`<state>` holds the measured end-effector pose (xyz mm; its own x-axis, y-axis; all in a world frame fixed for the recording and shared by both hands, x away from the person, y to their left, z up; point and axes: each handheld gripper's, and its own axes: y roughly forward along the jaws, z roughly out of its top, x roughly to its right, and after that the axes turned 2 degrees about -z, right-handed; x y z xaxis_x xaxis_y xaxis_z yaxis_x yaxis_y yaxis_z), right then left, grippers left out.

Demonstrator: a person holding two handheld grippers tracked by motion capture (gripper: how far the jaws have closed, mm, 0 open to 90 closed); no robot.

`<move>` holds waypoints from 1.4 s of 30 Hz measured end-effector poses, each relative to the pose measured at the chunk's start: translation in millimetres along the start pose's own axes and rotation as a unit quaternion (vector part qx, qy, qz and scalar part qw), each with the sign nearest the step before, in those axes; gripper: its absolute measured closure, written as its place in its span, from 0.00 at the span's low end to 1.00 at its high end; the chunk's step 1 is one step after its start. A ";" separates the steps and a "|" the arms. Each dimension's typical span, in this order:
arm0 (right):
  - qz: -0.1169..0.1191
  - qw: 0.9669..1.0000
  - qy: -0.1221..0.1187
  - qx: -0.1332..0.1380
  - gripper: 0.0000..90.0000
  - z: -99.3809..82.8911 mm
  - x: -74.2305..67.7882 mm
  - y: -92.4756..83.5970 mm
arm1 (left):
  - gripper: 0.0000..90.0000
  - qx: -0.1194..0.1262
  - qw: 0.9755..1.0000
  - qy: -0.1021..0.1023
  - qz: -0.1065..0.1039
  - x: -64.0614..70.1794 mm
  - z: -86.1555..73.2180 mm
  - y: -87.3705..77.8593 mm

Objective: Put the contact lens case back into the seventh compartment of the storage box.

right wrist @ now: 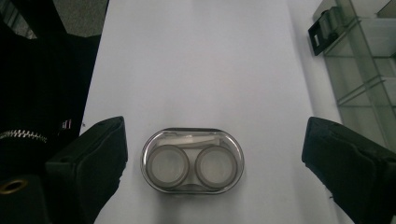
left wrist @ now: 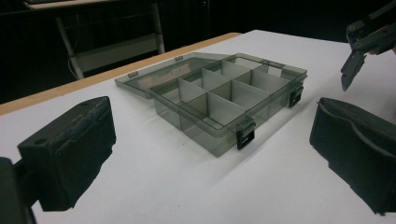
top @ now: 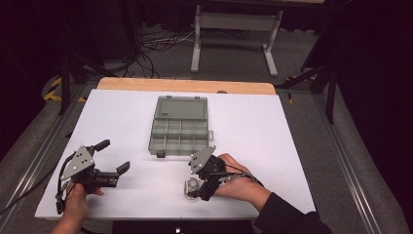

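Observation:
A grey clear organizer box [top: 179, 130] lies in the middle of the white table [top: 253, 126], its lid folded back flat and its compartments bare. A small oval contact lens case [right wrist: 192, 161] with two round wells rests on the table near the front edge. My right gripper [right wrist: 215, 133] hangs over it, open, one jaw on each side of the case with gaps between. In the high view the right gripper [top: 197, 184] sits above the case [top: 190, 189]. My left gripper [top: 113, 156] is open at the front left and points toward the box [left wrist: 219, 100], holding nothing.
A wooden strip [top: 185, 86] borders the table's far edge. Behind it are a white bench frame [top: 234, 34] and cables on the floor. Metal rails run along both sides of the table. The box's black latches [left wrist: 246, 135] face my left gripper.

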<state>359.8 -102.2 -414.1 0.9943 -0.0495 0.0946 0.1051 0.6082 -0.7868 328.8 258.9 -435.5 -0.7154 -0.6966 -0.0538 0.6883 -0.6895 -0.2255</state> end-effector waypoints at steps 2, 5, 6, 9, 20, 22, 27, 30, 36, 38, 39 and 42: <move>0.007 1.000 -0.002 -0.014 0.09 0.1 -1.3 3.6 | 0.01 0.000 1.000 0.000 0.000 0.1 0.1 0.0; 0.014 1.000 0.001 -0.023 0.10 0.5 -1.9 5.4 | 0.01 0.000 1.000 0.000 0.000 0.1 0.0 0.1; 0.015 1.000 0.001 -0.025 0.10 0.5 -2.0 5.7 | 0.01 0.000 1.000 0.000 0.000 0.1 0.0 0.1; 0.021 0.999 0.002 -0.034 0.11 0.6 -2.2 8.0 | 0.01 0.000 1.000 -0.001 0.000 0.1 0.0 0.1; 0.037 0.998 0.006 -0.054 0.16 1.7 -2.3 12.7 | 0.01 0.000 1.000 -0.001 0.000 -0.1 0.0 -0.2; 0.038 0.998 0.006 -0.058 0.16 1.4 -2.2 13.5 | 0.01 0.000 1.000 -0.002 0.001 0.1 0.0 -0.4; 0.039 0.997 0.006 -0.067 0.18 1.3 -2.7 16.0 | 0.01 0.001 1.000 -0.002 0.001 -0.1 -0.2 -0.3; 0.038 0.996 0.008 -0.075 0.20 1.4 -2.8 17.6 | 0.01 -0.001 1.000 -0.002 0.002 0.1 -0.2 -0.3; 0.035 0.995 0.013 -0.089 0.22 1.3 -2.5 20.7 | 0.01 -0.001 1.000 -0.001 0.001 -0.1 -0.3 -0.4; 0.034 0.995 0.014 -0.091 0.22 1.3 -2.5 21.6 | 0.01 -0.001 1.000 -0.001 0.001 0.0 -0.2 -0.3; 0.035 0.995 0.015 -0.094 0.23 1.4 -2.5 22.2 | 0.01 -0.003 1.000 0.000 0.002 0.0 -0.2 -0.4; 0.036 0.994 0.016 -0.102 0.24 1.4 -3.2 24.4 | 0.01 -0.001 1.000 -0.001 0.002 -0.1 -0.3 -0.3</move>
<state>359.1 -86.1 -432.8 0.9991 -0.0389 0.0169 0.0322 0.4384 -0.8982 328.6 259.2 -435.7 -0.7129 -0.6992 -0.0528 0.6905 -0.6870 -0.2263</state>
